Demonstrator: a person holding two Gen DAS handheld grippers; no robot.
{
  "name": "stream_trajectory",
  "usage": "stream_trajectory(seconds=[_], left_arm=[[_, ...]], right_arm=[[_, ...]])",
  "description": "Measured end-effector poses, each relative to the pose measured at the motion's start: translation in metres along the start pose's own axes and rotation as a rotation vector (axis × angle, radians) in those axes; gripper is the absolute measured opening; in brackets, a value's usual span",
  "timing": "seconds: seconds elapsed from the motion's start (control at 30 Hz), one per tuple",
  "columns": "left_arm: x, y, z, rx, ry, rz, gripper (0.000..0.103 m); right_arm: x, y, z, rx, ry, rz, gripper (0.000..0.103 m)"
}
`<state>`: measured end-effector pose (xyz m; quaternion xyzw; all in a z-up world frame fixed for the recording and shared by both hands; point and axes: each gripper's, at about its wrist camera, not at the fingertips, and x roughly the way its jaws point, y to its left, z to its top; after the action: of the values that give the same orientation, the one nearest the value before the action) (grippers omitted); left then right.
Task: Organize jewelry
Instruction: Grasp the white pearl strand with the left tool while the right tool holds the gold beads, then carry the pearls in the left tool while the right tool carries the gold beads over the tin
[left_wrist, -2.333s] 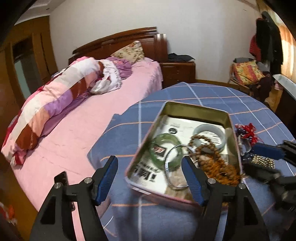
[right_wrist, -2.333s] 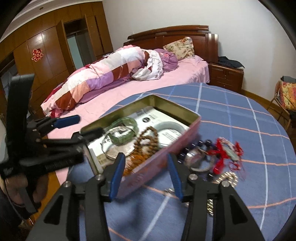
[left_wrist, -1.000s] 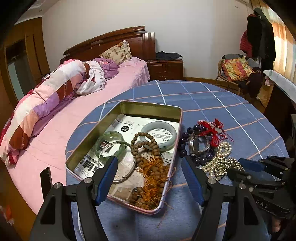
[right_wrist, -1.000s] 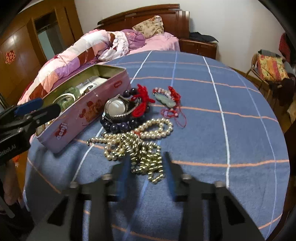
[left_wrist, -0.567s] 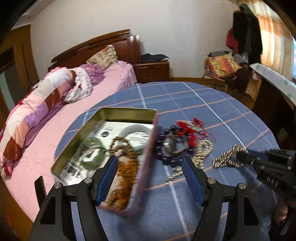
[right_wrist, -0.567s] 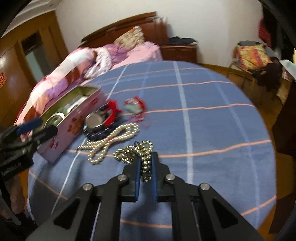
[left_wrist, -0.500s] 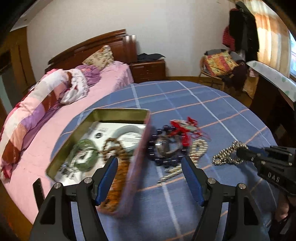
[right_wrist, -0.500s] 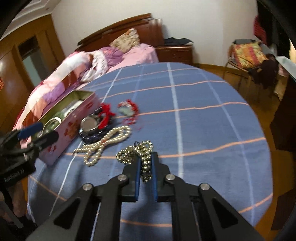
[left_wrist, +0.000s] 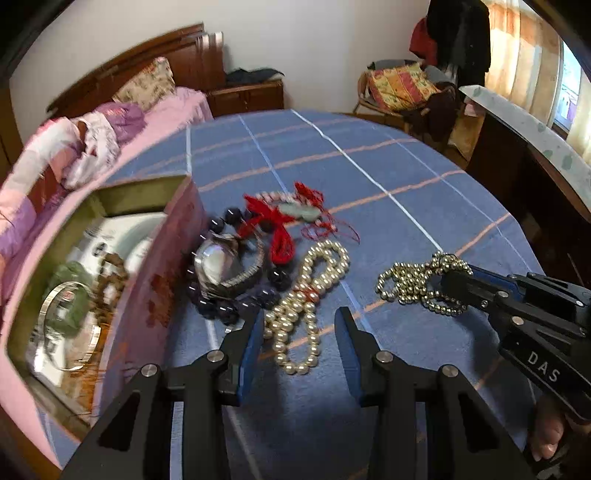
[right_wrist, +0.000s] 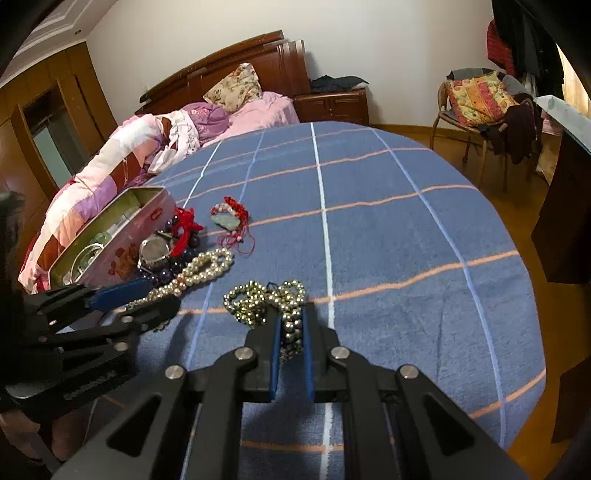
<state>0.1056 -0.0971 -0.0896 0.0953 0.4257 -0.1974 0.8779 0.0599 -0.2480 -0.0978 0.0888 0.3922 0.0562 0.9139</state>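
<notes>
Across the left wrist view, the left gripper (left_wrist: 299, 332) hangs with its jaws spread, nothing between them, just above the near end of the cream pearl necklace (left_wrist: 310, 299) on the blue checked tablecloth (left_wrist: 388, 184). At far left, the pink rectangular tin (left_wrist: 168, 266) already holds a green bangle (left_wrist: 72, 295), a silver bangle (left_wrist: 55, 332) and brown wooden beads (left_wrist: 110, 273), so part of the sorting looks done. Touching the tin's right wall sits a dark purple bead bracelet (left_wrist: 221, 310) with a metal wristwatch (left_wrist: 218, 262) inside it; a red-corded jade pendant (left_wrist: 299, 212) lies farther off. To the right, the right gripper (left_wrist: 452, 280) is clamped on the gold metal bead chain (left_wrist: 417, 282)

From the right wrist view, the right gripper (right_wrist: 290, 332) pinches one strand of that chain (right_wrist: 258, 299), the rest bunched ahead of the fingertips, whether resting on the cloth or lifted clear I cannot tell. It is well apart from the tin (right_wrist: 122, 236) at far left. By my judgement five pieces remain outside: chain, pearls (right_wrist: 199, 269), watch, purple beads, pendant (right_wrist: 231, 221)
</notes>
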Motion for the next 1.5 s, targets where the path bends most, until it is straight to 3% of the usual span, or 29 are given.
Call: stream_trajectory(seconds=[0.1, 0.13, 0.17, 0.23, 0.43, 0.67, 1.2, 1.5], left_arm=[[0.002, -0.002, 0.0, 0.01, -0.004, 0.005, 0.041], [0.002, -0.003, 0.0, 0.013, -0.008, 0.004, 0.036], [0.001, -0.003, -0.001, 0.014, -0.01, -0.003, 0.009], [0.0, -0.003, -0.003, 0.012, -0.014, -0.027, 0.006], [-0.01, -0.001, -0.008, -0.003, -0.041, -0.041, 0.006], [-0.029, -0.006, -0.019, 0.016, -0.094, -0.004, 0.006], [-0.08, 0.006, -0.007, -0.018, -0.209, -0.012, 0.005], [-0.095, 0.017, -0.003, -0.036, -0.232, 0.006, 0.005]], right_arm=[[0.002, -0.001, -0.002, -0.005, 0.0, -0.003, 0.013], [0.002, -0.001, -0.002, -0.004, 0.0, -0.002, 0.013], [0.002, -0.001, -0.002, -0.004, 0.0, -0.001, 0.013], [0.002, -0.002, -0.003, -0.002, -0.001, 0.0, 0.013], [-0.005, -0.002, -0.003, -0.013, -0.014, -0.007, 0.013], [-0.011, -0.001, -0.005, -0.02, -0.039, -0.01, 0.013], [-0.032, 0.016, 0.004, -0.046, -0.095, 0.021, 0.013], [-0.044, 0.029, 0.012, -0.062, -0.129, 0.047, 0.013]])
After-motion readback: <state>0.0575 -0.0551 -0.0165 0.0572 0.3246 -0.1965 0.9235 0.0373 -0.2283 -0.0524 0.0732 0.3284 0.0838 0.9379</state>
